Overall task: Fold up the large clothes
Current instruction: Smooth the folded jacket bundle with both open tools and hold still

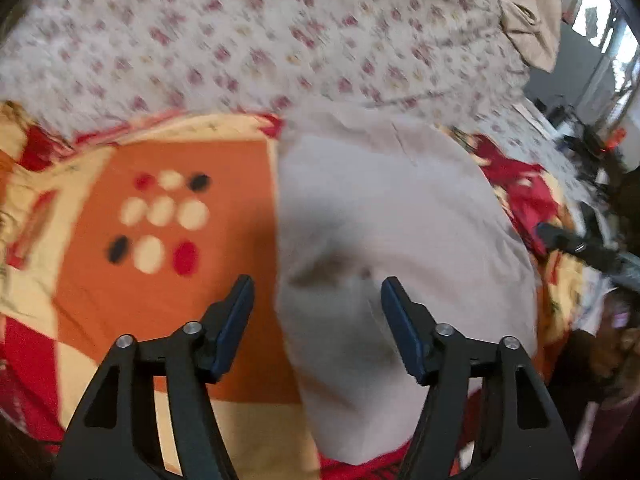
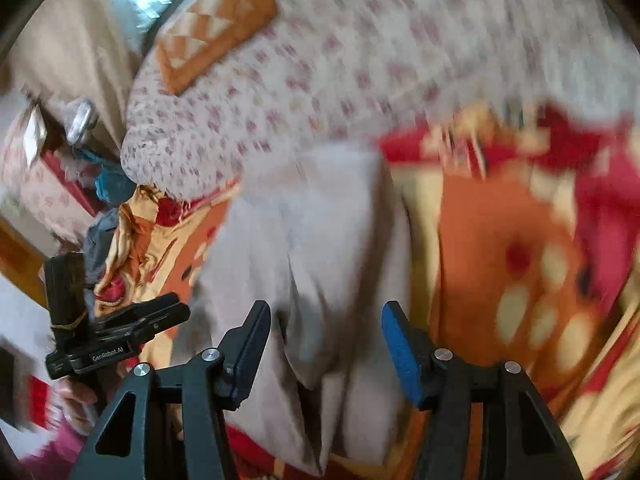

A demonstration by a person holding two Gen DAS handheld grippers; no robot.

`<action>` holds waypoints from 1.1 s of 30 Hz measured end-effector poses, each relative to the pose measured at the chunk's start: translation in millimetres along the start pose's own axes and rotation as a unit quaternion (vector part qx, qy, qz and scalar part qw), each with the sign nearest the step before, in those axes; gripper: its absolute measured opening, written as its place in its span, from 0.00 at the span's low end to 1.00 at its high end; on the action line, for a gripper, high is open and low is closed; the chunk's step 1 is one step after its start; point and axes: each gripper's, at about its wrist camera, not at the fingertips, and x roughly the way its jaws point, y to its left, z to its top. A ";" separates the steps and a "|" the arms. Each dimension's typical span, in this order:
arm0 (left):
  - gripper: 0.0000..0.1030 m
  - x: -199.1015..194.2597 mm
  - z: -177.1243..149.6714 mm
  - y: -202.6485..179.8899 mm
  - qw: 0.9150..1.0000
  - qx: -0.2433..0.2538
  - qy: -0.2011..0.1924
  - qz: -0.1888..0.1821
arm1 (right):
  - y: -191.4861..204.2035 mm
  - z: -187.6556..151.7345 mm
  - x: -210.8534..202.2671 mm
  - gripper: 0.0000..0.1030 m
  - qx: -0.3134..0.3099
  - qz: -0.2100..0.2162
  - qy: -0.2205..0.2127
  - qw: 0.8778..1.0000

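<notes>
The pale beige garment lies folded into a long strip on the orange, red and cream patterned blanket, which covers the near part of a bed; beyond it spreads a white floral sheet, with an orange patterned cushion lying on that sheet farther back; the left claw hangs above the garment's near edge, jaws parted and holding nothing, one finger over the blanket and the other over the cloth; the right claw hangs above the same garment, its jaws likewise apart and empty; both views are blurred; in the right wrist view the left claw shows at the lower left.
</notes>
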 end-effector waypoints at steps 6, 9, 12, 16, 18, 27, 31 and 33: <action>0.65 29.1 -13.0 -7.6 0.999 -0.020 0.032 0.014 | 60.0 42.0 42.2 0.54 -0.055 -0.006 -0.017 0.998; 0.65 43.5 -19.4 -14.6 0.999 -0.023 0.037 0.022 | 56.3 56.0 93.5 0.54 -0.047 -0.056 0.012 0.997; 0.73 45.9 -24.2 -15.2 0.999 -0.023 0.027 0.015 | 25.2 56.6 127.0 0.54 -0.021 -0.113 0.036 0.993; 0.77 51.3 -28.1 -14.6 0.999 -0.026 0.027 0.007 | -22.2 48.5 134.7 0.57 0.033 -0.117 0.028 0.992; 0.77 51.8 -28.6 -16.3 0.999 -0.024 0.027 0.016 | -27.3 48.5 126.0 0.57 0.038 -0.113 0.029 0.993; 0.77 45.1 -32.7 -23.4 0.999 -0.008 0.015 0.041 | 36.4 16.9 40.6 0.59 -0.064 -0.081 0.000 0.995; 0.77 41.9 -38.2 -25.5 0.999 -0.003 0.011 0.049 | 56.6 -11.9 41.4 0.59 -0.114 -0.101 0.016 0.988; 0.77 41.0 -41.3 -26.2 0.999 -0.002 0.011 0.051 | 55.0 -31.5 52.9 0.59 -0.141 -0.138 0.037 0.980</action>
